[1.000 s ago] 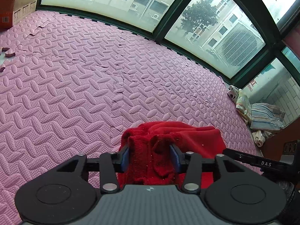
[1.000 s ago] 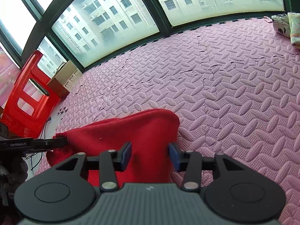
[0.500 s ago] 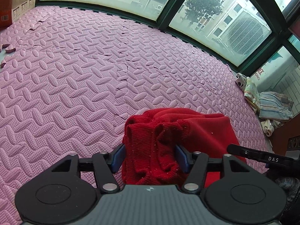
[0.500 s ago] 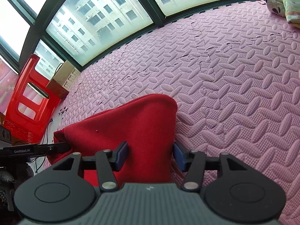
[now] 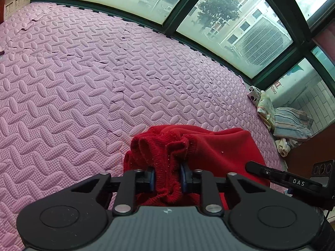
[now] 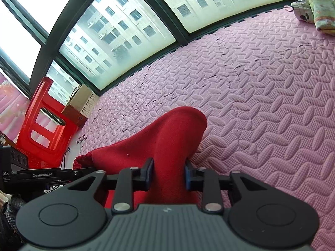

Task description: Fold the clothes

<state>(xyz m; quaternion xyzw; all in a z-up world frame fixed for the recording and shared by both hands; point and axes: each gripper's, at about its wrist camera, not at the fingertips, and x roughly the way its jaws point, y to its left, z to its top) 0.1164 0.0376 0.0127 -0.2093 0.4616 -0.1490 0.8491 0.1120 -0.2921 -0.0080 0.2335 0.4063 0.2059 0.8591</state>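
Observation:
A red knitted garment (image 5: 211,148) lies bunched on the pink foam mat (image 5: 83,83). My left gripper (image 5: 167,177) is closing on its ribbed, gathered edge, and the blue pads press the knit from both sides. In the right wrist view the same red garment (image 6: 167,142) rises in a smooth fold, and my right gripper (image 6: 168,174) is closing on it, pads squeezing the cloth. Each view shows the other gripper at its edge: the right gripper (image 5: 289,182) low right, the left gripper (image 6: 41,175) low left.
A pile of folded and loose clothes (image 5: 280,121) sits at the mat's right edge by the window. A red plastic chair (image 6: 41,125) and a cardboard box (image 6: 81,106) stand at the mat's left corner. Dark window frames (image 5: 188,12) bound the far side.
Both grippers' jaws have narrowed from wide apart to pinching the red cloth. The garment's held edges are bunched tighter and lifted slightly.

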